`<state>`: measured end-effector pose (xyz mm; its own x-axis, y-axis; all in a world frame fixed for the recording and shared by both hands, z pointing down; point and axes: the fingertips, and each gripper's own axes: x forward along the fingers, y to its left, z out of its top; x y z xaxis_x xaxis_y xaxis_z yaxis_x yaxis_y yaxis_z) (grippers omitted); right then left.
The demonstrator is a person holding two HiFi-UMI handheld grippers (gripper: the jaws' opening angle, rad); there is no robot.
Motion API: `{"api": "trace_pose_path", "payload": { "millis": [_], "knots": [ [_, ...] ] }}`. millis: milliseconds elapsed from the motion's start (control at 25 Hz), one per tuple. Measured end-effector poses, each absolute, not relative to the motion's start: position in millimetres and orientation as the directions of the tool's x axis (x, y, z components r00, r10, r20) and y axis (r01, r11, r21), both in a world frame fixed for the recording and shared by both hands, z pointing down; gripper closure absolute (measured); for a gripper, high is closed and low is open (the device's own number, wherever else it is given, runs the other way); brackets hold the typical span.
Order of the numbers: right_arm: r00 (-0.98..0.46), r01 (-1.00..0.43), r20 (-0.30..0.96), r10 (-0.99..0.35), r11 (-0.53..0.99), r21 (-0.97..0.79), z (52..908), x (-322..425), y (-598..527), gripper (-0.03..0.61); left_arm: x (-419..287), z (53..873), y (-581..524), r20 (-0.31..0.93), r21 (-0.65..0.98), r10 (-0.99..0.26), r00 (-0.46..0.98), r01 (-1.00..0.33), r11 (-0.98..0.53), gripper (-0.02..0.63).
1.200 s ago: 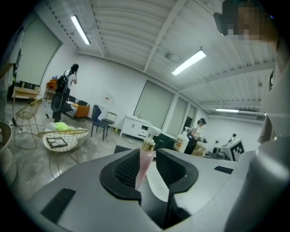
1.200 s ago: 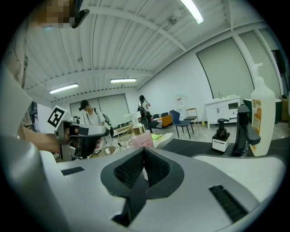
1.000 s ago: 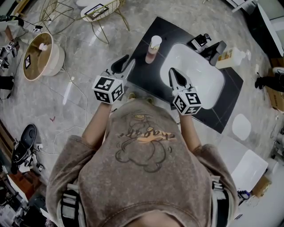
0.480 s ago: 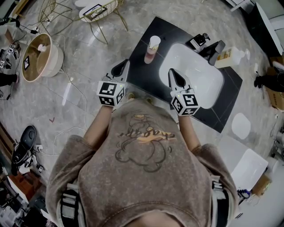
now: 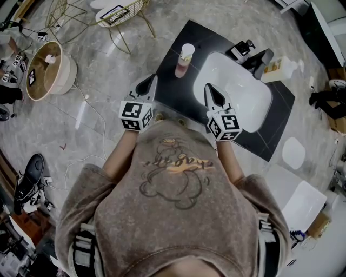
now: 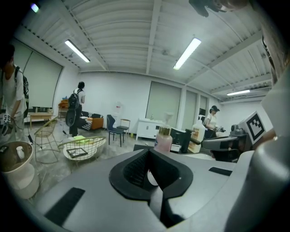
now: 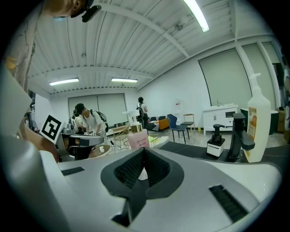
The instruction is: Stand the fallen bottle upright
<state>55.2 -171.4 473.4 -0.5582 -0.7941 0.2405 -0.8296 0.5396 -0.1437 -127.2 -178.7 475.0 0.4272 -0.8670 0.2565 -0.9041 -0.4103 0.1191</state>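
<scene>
Looking at the bottle (image 5: 184, 58) first: pale pink liquid, gold collar, white pump top. Already standing upright on the black bench (image 5: 172, 94), just left of the white sink (image 5: 238, 89), toward the bench's far edge. Touched by nothing, and well ahead of both tools.

Left hand-held gripper (image 5: 151, 80): jaws just done closing, pressed together on nothing. Right hand-held gripper (image 5: 208, 90): also pinched shut and empty, by the sink's near-left rim.

Behind the basin: black faucet (image 5: 263, 60), small black-and-white dispenser (image 5: 243, 51), tall cream pump bottle (image 5: 281, 69).

Grey marble floor (image 5: 108, 70) all round, with a gold wire chair (image 5: 127, 13) and a round tub (image 5: 47, 67) off to the left. Big open room, white ribbed ceiling (image 6: 154, 41), strip lights (image 6: 186, 53), a few people (image 6: 74, 106) standing about in the background.
</scene>
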Motion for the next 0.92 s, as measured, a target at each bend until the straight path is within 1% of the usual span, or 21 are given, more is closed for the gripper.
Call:
{"api": "trace_pose_path", "payload": {
  "millis": [920],
  "knots": [
    [-0.558, -0.830, 0.248, -0.792, 0.539, -0.146, 473.3, 52.4, -174.6, 0.581, -122.1, 471.5, -179.8, 0.245, 0.151, -0.858, 0.451, -0.892, -0.425, 0.595]
  ]
}}
